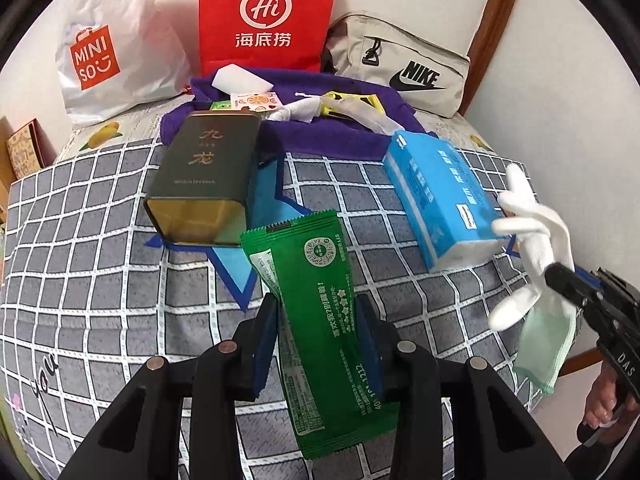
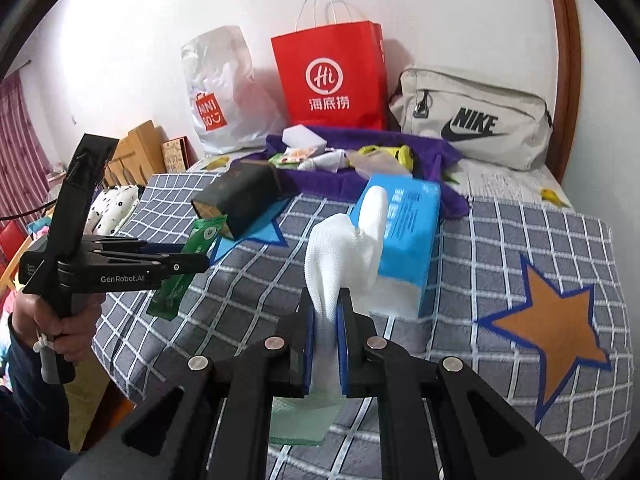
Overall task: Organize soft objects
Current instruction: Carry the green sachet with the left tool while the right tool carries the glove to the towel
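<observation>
My left gripper (image 1: 316, 320) is shut on a green snack packet (image 1: 316, 304) and holds it above the checked bedspread; the packet also shows in the right wrist view (image 2: 192, 256). My right gripper (image 2: 325, 316) is shut on a white glove (image 2: 344, 256) and a pale green face mask (image 2: 304, 420) that hangs below; both show at the right of the left wrist view, the glove (image 1: 532, 232) above the mask (image 1: 548, 344). A blue tissue pack (image 1: 440, 196) lies just behind the glove.
A dark tin box (image 1: 204, 176) lies on its side at the centre left. A purple cloth (image 1: 332, 136) with small items lies behind. A white Miniso bag (image 1: 108, 52), a red paper bag (image 1: 268, 16) and a beige Nike bag (image 1: 404, 68) stand against the wall.
</observation>
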The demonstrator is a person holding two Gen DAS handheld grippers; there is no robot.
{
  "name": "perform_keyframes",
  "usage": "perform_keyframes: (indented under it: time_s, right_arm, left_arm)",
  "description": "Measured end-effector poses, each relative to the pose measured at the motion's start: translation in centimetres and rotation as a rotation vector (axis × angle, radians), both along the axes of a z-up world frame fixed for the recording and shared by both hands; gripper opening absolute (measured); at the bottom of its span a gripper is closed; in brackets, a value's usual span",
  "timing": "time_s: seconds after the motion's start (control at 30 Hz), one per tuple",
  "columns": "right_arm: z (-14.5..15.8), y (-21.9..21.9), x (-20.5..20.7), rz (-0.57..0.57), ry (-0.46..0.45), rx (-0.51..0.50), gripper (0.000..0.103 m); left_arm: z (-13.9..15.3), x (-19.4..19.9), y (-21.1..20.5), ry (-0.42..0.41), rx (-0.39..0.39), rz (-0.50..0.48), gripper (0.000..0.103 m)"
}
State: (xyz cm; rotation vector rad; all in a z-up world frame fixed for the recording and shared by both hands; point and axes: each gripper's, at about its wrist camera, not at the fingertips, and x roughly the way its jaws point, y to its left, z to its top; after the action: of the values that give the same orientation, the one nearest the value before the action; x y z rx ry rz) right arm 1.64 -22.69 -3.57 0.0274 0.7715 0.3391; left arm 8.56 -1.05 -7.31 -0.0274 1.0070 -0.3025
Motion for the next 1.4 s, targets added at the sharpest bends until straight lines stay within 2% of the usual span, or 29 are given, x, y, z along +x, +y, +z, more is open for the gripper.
perform_keyframes:
  time_s: [0.27,0.7,1.13,1.4]
  right_arm:
    - [1.7,-0.4,3.3,-0.005,-0.025,-0.006,0.010]
    - [5.4,-0.1,10.2,0.025,-0.073,-0.021,0.010]
    - [5.7,-0.6,18.0,-0.003,-0.076,-0.032,0.010]
    - [5.9,-0.6,21.8,-0.016,-0.076,-0.038,0.010]
  left_arm:
    - [1.5,2.0,0.4,-0.021,0.002,0.017,0.036]
    - [5.0,8.3,1.6,-0.073,0.019,0.084,0.036]
    - [5.9,14.7,3.4,-0.086,0.020,0.138,0.036]
    - [6.3,18.2,3.0,-0.097,0.021,0.135,0.036]
